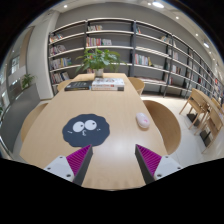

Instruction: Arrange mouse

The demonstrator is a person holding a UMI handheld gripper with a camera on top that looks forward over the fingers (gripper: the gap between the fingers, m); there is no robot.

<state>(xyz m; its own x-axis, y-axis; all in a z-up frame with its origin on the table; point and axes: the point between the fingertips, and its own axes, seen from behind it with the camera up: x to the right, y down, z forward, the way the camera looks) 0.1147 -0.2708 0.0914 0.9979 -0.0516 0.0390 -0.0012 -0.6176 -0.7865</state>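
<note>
The gripper (112, 160) hangs over the wooden table (50, 125), fingers apart and holding nothing. The mouse (143, 120) — a pale, seemingly pinkish blob — lies at two o'clock, right of the dark round mouse pad (87, 128) at eleven.

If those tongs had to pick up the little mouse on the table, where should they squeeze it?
Probably across its two long sides, coming down from above. The mouse lies flat on the wooden table, right of the dark round mouse pad, a low rounded oval with its length running away from the tongs, so its narrow width suits them. They are open and well short of it.
</note>
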